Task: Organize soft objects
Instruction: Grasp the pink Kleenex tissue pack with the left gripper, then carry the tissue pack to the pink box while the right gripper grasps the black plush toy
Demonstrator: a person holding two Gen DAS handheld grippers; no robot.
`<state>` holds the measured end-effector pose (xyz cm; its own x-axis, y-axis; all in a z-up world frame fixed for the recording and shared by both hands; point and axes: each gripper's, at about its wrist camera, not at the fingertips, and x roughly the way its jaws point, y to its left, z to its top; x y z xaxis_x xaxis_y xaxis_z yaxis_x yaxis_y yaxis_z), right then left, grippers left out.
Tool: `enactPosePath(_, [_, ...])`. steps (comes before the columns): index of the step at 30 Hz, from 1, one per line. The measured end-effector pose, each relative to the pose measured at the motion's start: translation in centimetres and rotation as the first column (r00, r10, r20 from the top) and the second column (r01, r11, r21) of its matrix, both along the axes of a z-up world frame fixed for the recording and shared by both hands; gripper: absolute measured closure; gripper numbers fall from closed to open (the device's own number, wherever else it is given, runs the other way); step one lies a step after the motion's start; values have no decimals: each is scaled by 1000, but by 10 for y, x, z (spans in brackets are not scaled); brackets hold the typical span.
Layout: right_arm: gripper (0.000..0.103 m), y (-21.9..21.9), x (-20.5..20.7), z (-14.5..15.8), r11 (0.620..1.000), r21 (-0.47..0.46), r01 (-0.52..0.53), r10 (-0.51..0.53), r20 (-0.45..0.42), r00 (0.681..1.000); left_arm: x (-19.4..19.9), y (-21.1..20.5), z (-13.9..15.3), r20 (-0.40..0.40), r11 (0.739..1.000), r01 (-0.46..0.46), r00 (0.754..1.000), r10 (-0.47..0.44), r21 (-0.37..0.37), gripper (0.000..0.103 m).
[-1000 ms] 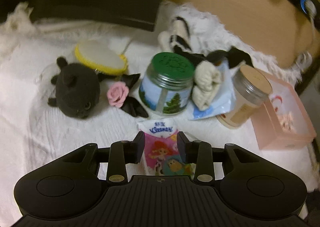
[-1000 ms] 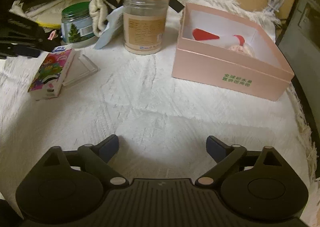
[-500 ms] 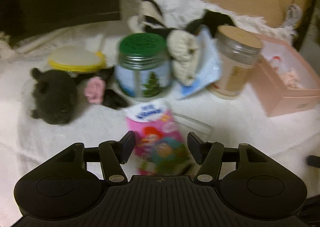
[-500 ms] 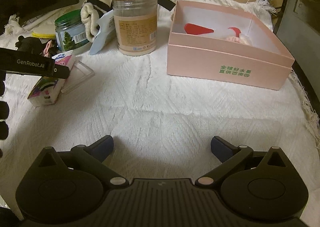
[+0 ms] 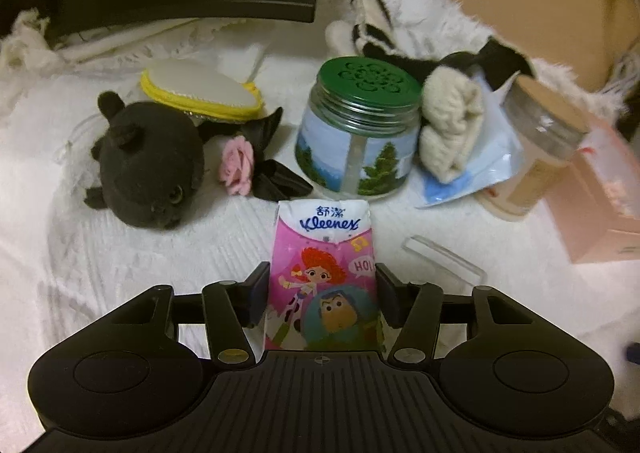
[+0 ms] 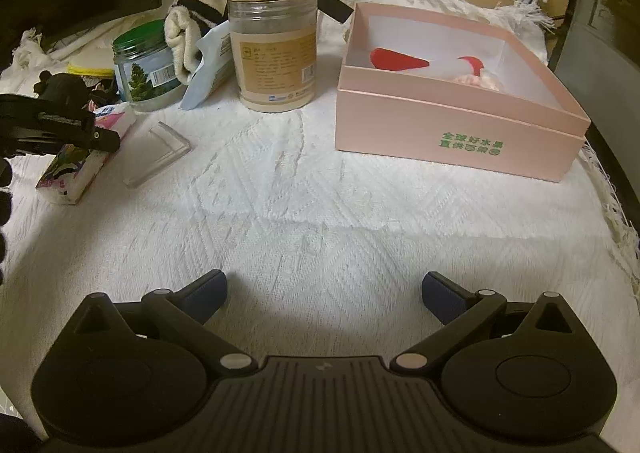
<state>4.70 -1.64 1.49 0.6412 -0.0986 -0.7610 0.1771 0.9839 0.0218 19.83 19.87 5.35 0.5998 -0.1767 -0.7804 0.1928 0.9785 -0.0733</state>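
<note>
Tissue pack (image 5: pixel 324 273) sits between the left gripper's (image 5: pixel 322 293) spread fingers, contact unclear, its lower end hidden; right gripper (image 6: pixel 324 289) gapes empty.

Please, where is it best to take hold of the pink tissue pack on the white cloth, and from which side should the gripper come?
Probably grip the tissue pack across its two long side edges, coming from its near short end along its length. It lies flat and the pack is narrow, and the open left gripper already straddles it that way.
</note>
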Motion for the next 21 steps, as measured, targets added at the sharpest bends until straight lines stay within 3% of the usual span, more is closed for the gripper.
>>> enactPosePath(3, [0,-2,4,6,1000,16,-2,2,-2,1000,-12,16,2,-2,997,26,1000,-26,-74,48])
enactPosePath(8, [0,12,18,34,999,2,-54,53,89,995,-29,52,12,-2,984,-7,1000,6,-177,50])
enactPosePath(13, [0,66,53,63,975,-86,-206,217,152,964,-45,111,38,50,972,-111,991,124,-206,50])
enactPosePath(21, [1,184,145,85,912,-46,-407,408,173,896,-63,209,50,52,931,-270,955,291,-246,50])
